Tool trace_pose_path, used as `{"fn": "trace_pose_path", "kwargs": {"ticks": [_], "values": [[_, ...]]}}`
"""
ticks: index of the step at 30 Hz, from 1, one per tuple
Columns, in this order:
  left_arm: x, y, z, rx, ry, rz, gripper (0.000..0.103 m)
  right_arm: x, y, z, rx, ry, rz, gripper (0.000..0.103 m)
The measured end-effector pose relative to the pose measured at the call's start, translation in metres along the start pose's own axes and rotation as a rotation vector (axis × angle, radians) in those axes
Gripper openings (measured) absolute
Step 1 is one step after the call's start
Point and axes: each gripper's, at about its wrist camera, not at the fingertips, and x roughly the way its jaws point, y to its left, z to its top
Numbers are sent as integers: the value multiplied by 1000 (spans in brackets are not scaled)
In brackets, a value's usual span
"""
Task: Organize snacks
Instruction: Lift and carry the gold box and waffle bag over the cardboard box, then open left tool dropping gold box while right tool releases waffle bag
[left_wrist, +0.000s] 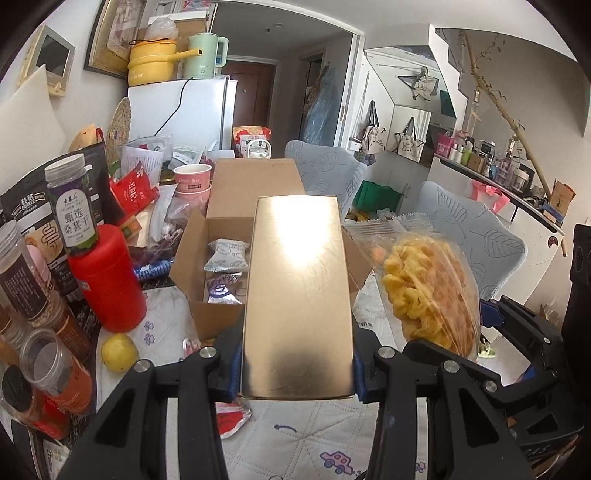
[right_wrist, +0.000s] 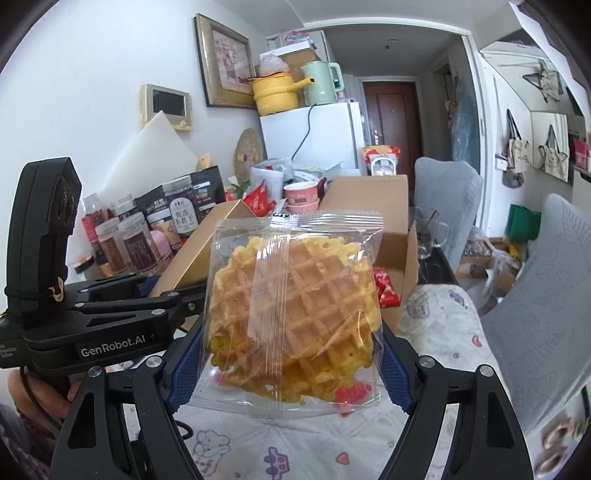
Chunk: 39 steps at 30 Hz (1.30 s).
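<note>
Snacks are in both of your grippers, raised above a cluttered table (left_wrist: 288, 435) covered with a printed cloth. Your left gripper (left_wrist: 297, 373) is clamped on a long gold box (left_wrist: 297, 295), one blue pad against each long side, the box pointing straight ahead. Your right gripper (right_wrist: 291, 363) is closed on a clear bag of waffles (right_wrist: 295, 302), held upright by its lower sides. From the left camera, the waffles (left_wrist: 428, 291) sit just beside the gold box, on its right.

Ahead of both stands an open carton (left_wrist: 221, 258) with its flaps up. A few small wrapped packets (left_wrist: 226, 254) lie inside it. From the left view the gold box overlaps the carton's right half, so it seems to hover over or just in front of the opening; I cannot tell which.

Jars (left_wrist: 72, 206), a red bottle (left_wrist: 107, 280) and a lemon (left_wrist: 119, 352) crowd the table's left side.

You appear to be mid-carry, bringing two snacks to the carton. Next, lower the gold box into the free right side, keeping it level and clear of the flaps, and release. Then bring the waffles in gently; they look fragile.
</note>
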Motion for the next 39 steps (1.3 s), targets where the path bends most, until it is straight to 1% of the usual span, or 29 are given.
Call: {"fn": "trace_pose_path", "kwargs": {"ticks": [7,12,17,21,26,33,39], "values": [[21,8,30,2,-42,2,43,19,-14,32,-22,-35,-2,82],[37,16,50,-6,-69,5,43,37,-24,51,-41,-50,-19,82],[56,29,69,-26,-90,20,43,56,-34,68,-54,-59,-31,82],[71,38,80,-33,-100,47,43,73,-41,78,-64,-62,-46,82],[93,50,91,-35,-93,77,43,94,-49,88,-63,-55,-53,82],[121,59,97,-29,-71,105,43,124,-61,95,-47,-35,-66,82],[153,66,94,-20,-26,142,43,155,-69,94,-36,16,-71,82]]}}
